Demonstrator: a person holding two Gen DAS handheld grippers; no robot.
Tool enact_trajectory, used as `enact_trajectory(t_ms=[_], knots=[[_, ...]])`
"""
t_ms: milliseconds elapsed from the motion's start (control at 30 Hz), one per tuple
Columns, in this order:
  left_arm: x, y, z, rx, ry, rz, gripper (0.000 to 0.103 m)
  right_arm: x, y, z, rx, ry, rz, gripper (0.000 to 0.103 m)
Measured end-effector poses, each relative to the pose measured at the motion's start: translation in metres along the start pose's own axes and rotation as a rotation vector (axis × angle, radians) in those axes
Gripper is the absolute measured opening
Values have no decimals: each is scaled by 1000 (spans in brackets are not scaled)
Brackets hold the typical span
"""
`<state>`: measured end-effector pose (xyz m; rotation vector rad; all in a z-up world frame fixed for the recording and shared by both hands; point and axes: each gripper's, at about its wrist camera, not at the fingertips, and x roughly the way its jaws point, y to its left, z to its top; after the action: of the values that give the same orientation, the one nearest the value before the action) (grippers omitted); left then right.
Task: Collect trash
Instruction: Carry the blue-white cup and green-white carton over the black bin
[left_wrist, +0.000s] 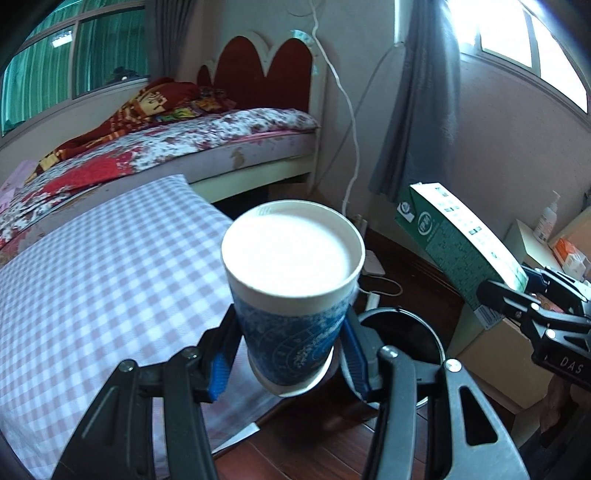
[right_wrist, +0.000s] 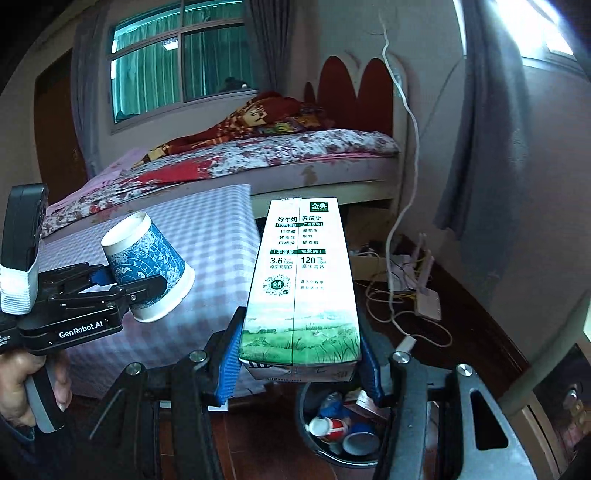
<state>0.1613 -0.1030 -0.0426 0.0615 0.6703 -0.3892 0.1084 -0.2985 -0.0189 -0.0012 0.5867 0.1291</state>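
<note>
Right now left gripper (left_wrist: 288, 365) pinches a blue-patterned paper cup (left_wrist: 291, 295), blue pads on both sides of it, cup in the air beside checked cloth (left_wrist: 92, 277). Right gripper (right_wrist: 299, 362) clamps a green-and-white milk carton (right_wrist: 303, 280) by its lower end, directly above black trash bin (right_wrist: 306, 435) already holding cups and wrappers. Bed (right_wrist: 258, 155) behind.

The trash bin (right_wrist: 340, 435) stands open-topped on the floor, just beside the checked worktop (left_wrist: 92, 266), already part-filled with cups and wrappers. Above its mouth, the milk carton (right_wrist: 301, 291) in the right gripper (right_wrist: 299, 365) and the paper cup (left_wrist: 291, 295) in the left gripper (left_wrist: 284, 354) crowd the approach. Loose cables (right_wrist: 399, 295) clutter the floor beyond; the bed (right_wrist: 295, 158) closes off the far side.
</note>
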Motion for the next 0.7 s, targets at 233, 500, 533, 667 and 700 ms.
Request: enact_trajectory(t_ms=[233, 500, 533, 667, 700], knots=[[10, -36, -6, 42, 23, -53, 53, -14, -33, -15, 38, 8, -50, 55], [33, -70, -15, 82, 64, -128, 53, -14, -61, -45, 50, 70, -80, 55], [37, -73, -17, 86, 72, -139, 53, -12, -65, -49, 51, 84, -81, 55], [53, -87, -24, 105, 112, -182, 53, -3, -79, -64, 69, 131, -81, 55], [58, -90, -25, 111, 123, -191, 53, 0, -83, -68, 71, 144, -82, 55]])
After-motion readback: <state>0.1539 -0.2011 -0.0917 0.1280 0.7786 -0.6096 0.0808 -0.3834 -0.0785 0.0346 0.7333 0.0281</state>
